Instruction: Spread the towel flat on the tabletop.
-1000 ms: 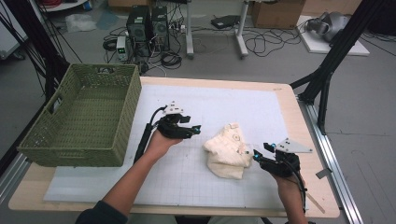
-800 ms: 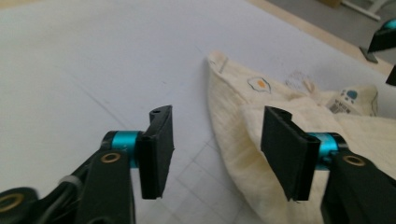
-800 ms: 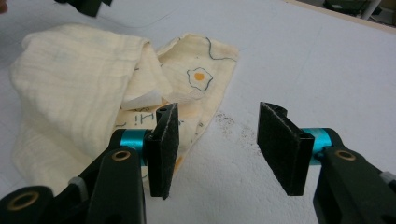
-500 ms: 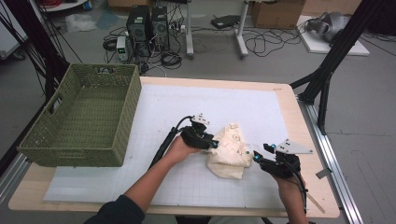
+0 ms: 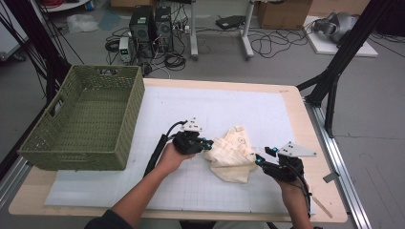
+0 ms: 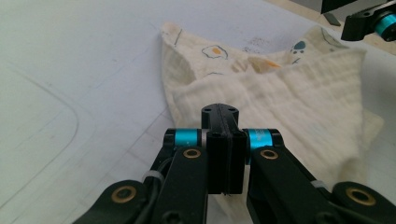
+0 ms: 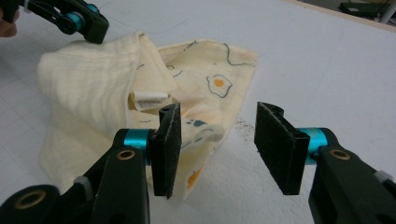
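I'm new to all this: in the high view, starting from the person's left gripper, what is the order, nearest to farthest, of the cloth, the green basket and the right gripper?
From the left gripper:
1. Cream cloth, right at its tips.
2. Right gripper, across the cloth, on the right.
3. Green basket, far left of the table.

Grey floor (image 5: 57, 52) strewn with cables (image 5: 267, 43), computer towers (image 5: 152, 24) behind the table (image 5: 291, 95).

The high view looks forward and down on the whole worktop (image 5: 286, 102) from above the person's side. Each gripper view rides low, close along its own jaws, facing the cream cloth (image 6: 280, 107), which all three views share, its far edge perhaps cropped.
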The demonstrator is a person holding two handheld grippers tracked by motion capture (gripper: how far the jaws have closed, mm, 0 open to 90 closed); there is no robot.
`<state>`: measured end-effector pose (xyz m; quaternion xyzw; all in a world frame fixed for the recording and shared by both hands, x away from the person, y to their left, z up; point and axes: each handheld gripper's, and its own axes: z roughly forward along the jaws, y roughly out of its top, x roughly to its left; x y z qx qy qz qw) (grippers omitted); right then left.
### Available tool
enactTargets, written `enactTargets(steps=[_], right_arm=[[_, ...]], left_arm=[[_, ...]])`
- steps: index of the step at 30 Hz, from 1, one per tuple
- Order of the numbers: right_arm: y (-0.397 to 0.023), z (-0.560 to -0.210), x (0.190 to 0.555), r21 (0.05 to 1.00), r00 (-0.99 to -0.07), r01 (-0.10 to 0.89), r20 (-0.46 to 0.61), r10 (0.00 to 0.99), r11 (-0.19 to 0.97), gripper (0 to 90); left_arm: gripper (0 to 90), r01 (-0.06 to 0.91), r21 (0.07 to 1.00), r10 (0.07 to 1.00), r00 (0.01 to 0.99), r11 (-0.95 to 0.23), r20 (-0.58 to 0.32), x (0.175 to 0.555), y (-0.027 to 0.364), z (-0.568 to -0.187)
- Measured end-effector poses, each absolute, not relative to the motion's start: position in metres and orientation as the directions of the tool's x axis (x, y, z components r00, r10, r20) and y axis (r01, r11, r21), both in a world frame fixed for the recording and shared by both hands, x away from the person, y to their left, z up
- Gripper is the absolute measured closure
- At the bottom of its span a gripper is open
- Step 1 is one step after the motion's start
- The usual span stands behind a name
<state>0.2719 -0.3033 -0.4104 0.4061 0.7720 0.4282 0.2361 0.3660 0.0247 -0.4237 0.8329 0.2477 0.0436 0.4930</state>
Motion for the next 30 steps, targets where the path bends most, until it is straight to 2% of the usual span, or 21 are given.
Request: enactTargets(steps=[6, 8, 11, 13, 14, 15, 16, 17, 21, 25, 30], right_arm=[[-0.292, -0.408, 0.279, 0.845, -0.568, 0.430, -0.021, 0.823, 0.319, 52.5], [-0.284, -0.406, 0.288, 0.849, -0.568, 0.427, -0.015, 0.823, 0.311, 55.7], [-0.279, -0.411, 0.296, 0.824, -0.574, 0.464, 0.002, 0.819, 0.324, 56.3], [-0.271, -0.421, 0.299, 0.792, -0.608, 0.500, 0.032, 0.793, 0.351, 56.9], [-0.271, -0.421, 0.299, 0.792, -0.608, 0.500, 0.032, 0.793, 0.351, 56.9], [-0.267, -0.423, 0.297, 0.785, -0.626, 0.497, 0.029, 0.779, 0.370, 56.9], [-0.261, -0.426, 0.293, 0.767, -0.653, 0.497, 0.022, 0.757, 0.406, 55.8], [-0.257, -0.428, 0.290, 0.755, -0.664, 0.495, 0.010, 0.747, 0.430, 54.8], [-0.251, -0.433, 0.283, 0.736, -0.687, 0.484, -0.015, 0.726, 0.473, 53.8], [-0.249, -0.434, 0.275, 0.732, -0.699, 0.479, -0.016, 0.715, 0.485, 53.3], [-0.247, -0.438, 0.273, 0.723, -0.699, 0.484, -0.019, 0.714, 0.493, 53.2]], left_arm=[[89.6, 0.340, 0.864, 0.475, 0.869, -0.372, -0.137, 0.352, 0.056, -0.415], [89.5, 0.341, 0.868, 0.500, 0.856, -0.360, -0.129, 0.351, 0.065, -0.412], [89.1, 0.357, 0.873, 0.518, 0.843, -0.333, -0.147, 0.354, 0.069, -0.411], [78.1, 0.373, 0.866, 0.526, 0.836, -0.333, -0.157, 0.356, 0.068, -0.414], [78.1, 0.381, 0.864, 0.530, 0.832, -0.329, -0.165, 0.357, 0.067, -0.416], [73.1, 0.387, 0.863, 0.534, 0.828, -0.325, -0.170, 0.359, 0.065, -0.417], [61.7, 0.394, 0.864, 0.544, 0.820, -0.315, -0.175, 0.360, 0.064, -0.418], [58.1, 0.404, 0.865, 0.553, 0.811, -0.297, -0.189, 0.361, 0.062, -0.419], [51.7, 0.425, 0.869, 0.556, 0.799, -0.255, -0.228, 0.366, 0.053, -0.422], [44.9, 0.425, 0.879, 0.510, 0.817, -0.216, -0.269, 0.367, 0.042, -0.425], [41.7, 0.420, 0.873, 0.460, 0.844, -0.248, -0.276, 0.367, 0.025, -0.428]])
